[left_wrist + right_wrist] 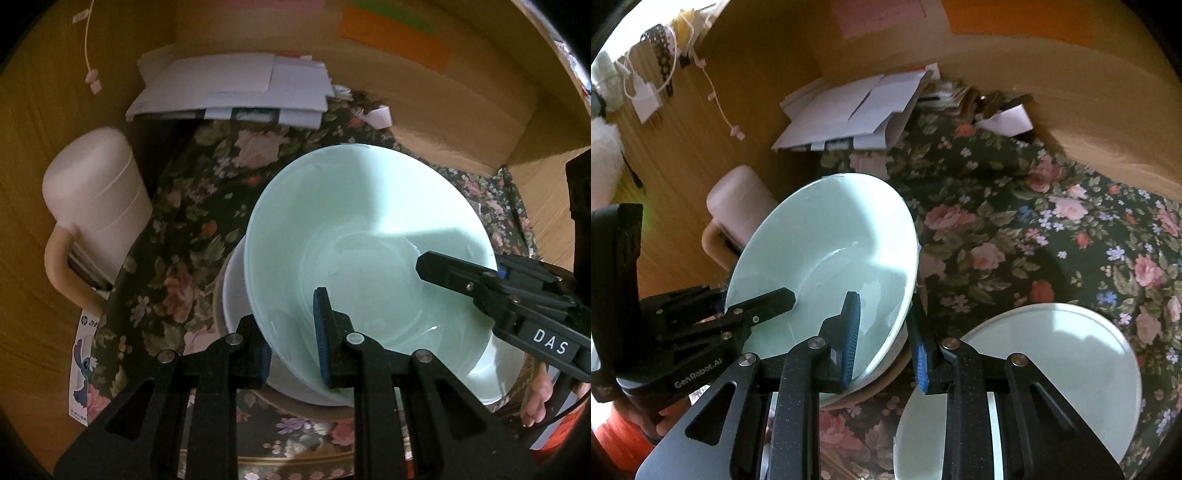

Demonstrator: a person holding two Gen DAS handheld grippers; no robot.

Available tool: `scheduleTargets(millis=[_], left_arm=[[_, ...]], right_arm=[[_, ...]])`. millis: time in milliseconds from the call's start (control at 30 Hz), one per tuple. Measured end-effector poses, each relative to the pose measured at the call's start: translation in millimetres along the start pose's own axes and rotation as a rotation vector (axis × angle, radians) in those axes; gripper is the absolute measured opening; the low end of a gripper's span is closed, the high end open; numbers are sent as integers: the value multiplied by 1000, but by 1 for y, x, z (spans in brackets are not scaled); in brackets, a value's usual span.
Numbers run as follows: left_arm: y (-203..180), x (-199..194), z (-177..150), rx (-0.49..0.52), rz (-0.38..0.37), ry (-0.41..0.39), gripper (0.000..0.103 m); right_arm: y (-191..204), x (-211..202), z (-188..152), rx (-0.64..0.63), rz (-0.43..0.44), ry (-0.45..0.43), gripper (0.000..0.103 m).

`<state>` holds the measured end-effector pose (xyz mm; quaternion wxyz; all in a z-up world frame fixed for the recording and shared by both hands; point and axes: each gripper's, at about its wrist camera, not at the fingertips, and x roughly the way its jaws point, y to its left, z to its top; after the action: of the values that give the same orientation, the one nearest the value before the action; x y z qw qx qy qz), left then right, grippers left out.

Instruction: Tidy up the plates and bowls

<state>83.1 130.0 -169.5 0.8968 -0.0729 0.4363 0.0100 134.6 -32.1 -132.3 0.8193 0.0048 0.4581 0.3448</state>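
Observation:
A pale green bowl (369, 236) is held tilted over a white bowl (236, 295) that sits on a tan plate (295, 410). My left gripper (291, 343) is shut on the green bowl's near rim, one finger inside and one outside. My right gripper (882, 339) straddles the opposite rim of the same bowl (827, 236), with a gap between its pads and the wall. It also shows in the left wrist view (461, 277). A pale green plate (1034, 369) lies flat on the cloth at lower right.
A floral tablecloth (1034, 221) covers the table. A cream lidded jug (92, 206) stands at left. A stack of white papers (236, 92) lies at the back. Cardboard walls (461, 110) enclose the back and right.

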Motion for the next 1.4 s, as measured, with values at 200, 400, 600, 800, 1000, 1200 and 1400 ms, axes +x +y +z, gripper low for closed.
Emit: scheduleTargets(millis=[200,400,600,800,1000,1200,1400], left_arm=[[8,8,-7,7,28,10,20],[13,7,-8,0,12,3,20],[12,6,-9,-3,12,5,20],[13,8,-6,2,24,5,20],[4,11,0,37,48,27,21],[-1,15,12,42,42,67,35],[-6,3,18,53,83,38,47]], right_arm=[[2,14,-3,-1,16,34,23],[6,15,-2,-25,15,48,26],[14,6,0,-97,-64,37,33],[6,5,-1,-95,-58,38,35],[1,4,-1,-62,-49,32,36],[-4,-3,-1,-38,-45,12,49],[-9,-7,-1,-12,-31,7,50]])
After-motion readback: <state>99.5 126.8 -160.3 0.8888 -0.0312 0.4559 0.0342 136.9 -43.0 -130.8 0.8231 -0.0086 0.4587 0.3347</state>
